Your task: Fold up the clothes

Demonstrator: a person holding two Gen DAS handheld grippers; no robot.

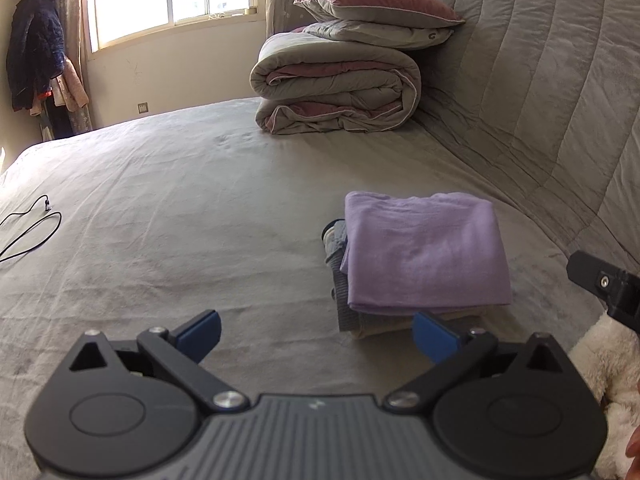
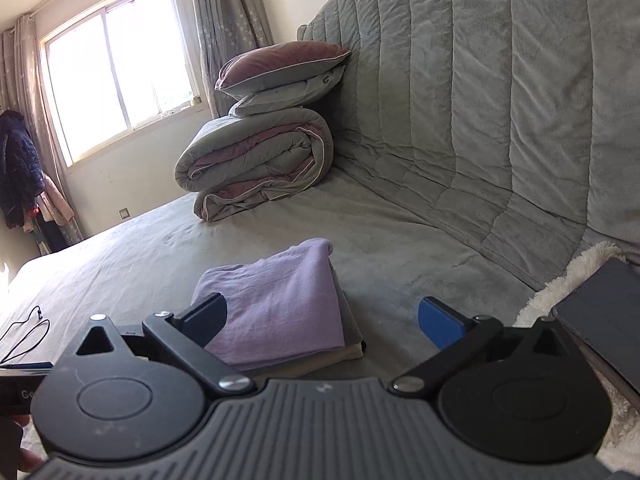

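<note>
Clothes lay folded in a small stack on the grey bed, a lilac top uppermost with grey and cream pieces under it, near the padded headboard. Both grippers hung just short of the stack with nothing in them: the left gripper had its jaws wide apart, and so did the right gripper. Judging by that, the pile fitted either a fold just finished or a stack about to be squared or added to; either way, good work meant keeping the edges flush and the top layer smooth. Only the left view showed the grey piece poking out on the stack's left side. Only the right view showed a dark phone on white fleece to the right. A rolled duvet sat far off.
</note>
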